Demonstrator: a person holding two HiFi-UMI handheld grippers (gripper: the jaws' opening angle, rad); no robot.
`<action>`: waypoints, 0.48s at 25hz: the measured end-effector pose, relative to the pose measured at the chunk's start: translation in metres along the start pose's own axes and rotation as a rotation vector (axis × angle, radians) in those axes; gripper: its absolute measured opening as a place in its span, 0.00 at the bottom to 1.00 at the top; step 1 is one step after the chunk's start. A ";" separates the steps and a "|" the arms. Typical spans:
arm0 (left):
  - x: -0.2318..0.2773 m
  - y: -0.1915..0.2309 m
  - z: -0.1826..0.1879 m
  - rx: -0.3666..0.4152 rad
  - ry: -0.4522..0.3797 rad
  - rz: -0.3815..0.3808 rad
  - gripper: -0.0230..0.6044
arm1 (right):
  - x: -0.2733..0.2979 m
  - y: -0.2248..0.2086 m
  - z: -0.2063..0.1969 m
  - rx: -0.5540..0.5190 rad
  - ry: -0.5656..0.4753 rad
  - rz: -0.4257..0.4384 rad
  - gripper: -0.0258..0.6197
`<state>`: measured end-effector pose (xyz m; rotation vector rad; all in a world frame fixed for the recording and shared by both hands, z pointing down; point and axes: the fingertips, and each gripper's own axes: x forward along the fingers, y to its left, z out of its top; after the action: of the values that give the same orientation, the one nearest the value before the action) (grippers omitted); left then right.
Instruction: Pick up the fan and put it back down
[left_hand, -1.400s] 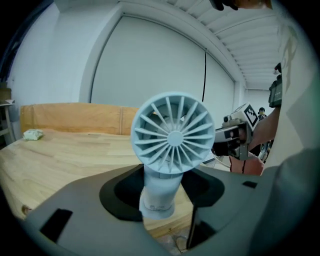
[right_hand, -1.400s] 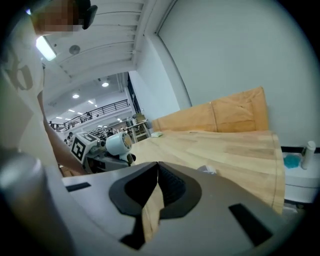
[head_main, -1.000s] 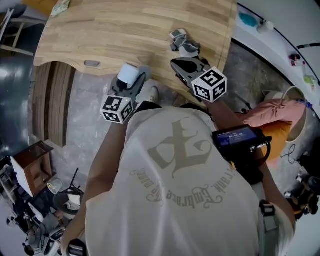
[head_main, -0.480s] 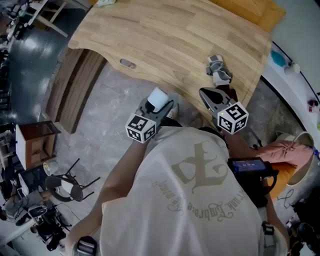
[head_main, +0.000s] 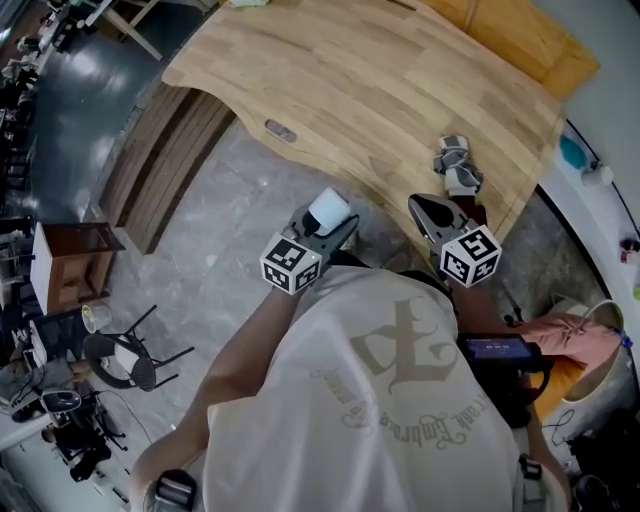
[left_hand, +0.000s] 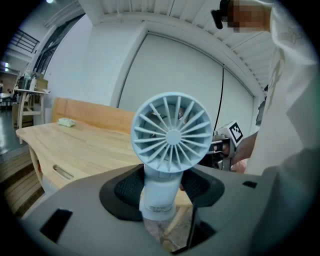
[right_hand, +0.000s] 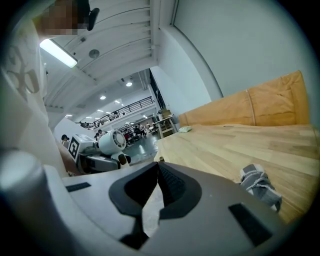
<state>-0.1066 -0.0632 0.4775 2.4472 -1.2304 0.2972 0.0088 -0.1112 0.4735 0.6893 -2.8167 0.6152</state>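
Note:
A small pale-blue handheld fan stands upright with its handle between the pads of my left gripper, which is shut on it. From the head view, the fan and left gripper hang over the floor just off the near edge of the wooden table. My right gripper is at the table's edge to the right, with its pads together and nothing between them. The right gripper view shows the fan off to its left.
A crumpled grey-and-white cloth lies on the table just beyond the right gripper. A slot is cut near the table's edge. A chair and a wooden cabinet stand at the left, a basket with pink cloth at the right.
Both grippers have shifted a little along the table's near edge, with the fan still in the left one. The head view has swung, so the table now sits further right.

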 end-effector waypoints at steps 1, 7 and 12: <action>-0.001 0.002 0.001 0.000 -0.002 0.002 0.42 | 0.002 0.000 0.001 -0.001 0.001 0.002 0.06; -0.008 0.017 0.003 -0.017 -0.015 0.024 0.42 | 0.017 0.002 0.004 -0.004 0.014 0.020 0.06; -0.012 0.033 0.003 -0.029 -0.015 0.055 0.42 | 0.034 0.005 0.005 -0.010 0.034 0.045 0.06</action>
<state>-0.1400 -0.0739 0.4791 2.3984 -1.3014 0.2746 -0.0241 -0.1229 0.4758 0.6086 -2.8092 0.6137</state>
